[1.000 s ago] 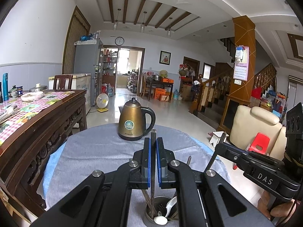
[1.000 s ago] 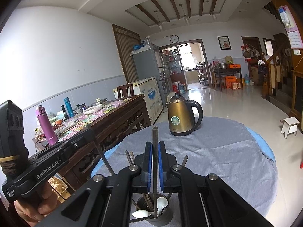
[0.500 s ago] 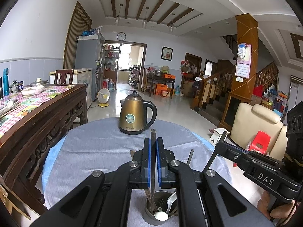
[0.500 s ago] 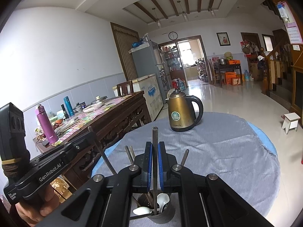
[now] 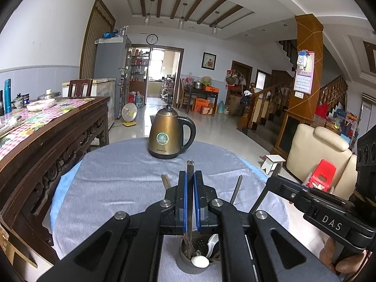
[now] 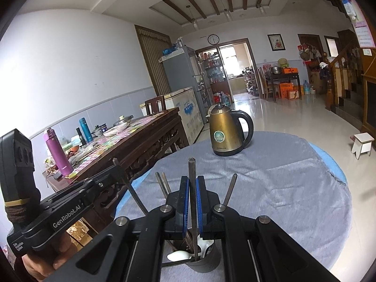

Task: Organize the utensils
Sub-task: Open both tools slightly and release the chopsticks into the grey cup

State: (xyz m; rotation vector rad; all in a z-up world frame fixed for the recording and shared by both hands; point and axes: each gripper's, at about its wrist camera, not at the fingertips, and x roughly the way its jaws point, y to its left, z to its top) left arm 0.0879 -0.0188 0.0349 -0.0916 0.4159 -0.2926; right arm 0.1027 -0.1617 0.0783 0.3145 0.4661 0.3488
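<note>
A grey utensil cup point(image 5: 188, 264) stands on the grey tablecloth just below both grippers, with a white spoon point(image 5: 199, 260) and several upright handles in it. My left gripper point(image 5: 190, 176) is shut on a dark chopstick point(image 5: 189, 166) whose lower end reaches into the cup. In the right wrist view my right gripper point(image 6: 192, 181) is shut on another dark chopstick point(image 6: 191, 166) that stands in the same cup point(image 6: 204, 262). Each gripper also shows in the other's view: right gripper point(image 5: 272, 181), left gripper point(image 6: 117, 169), a thin stick at its tips.
A bronze kettle point(image 5: 168, 136) stands at the far side of the round table point(image 5: 105, 188). To the left is a carved wooden sideboard point(image 5: 47, 141) with dishes and bottles. A cream armchair point(image 5: 319, 155) and a red stool point(image 5: 322, 174) are at the right.
</note>
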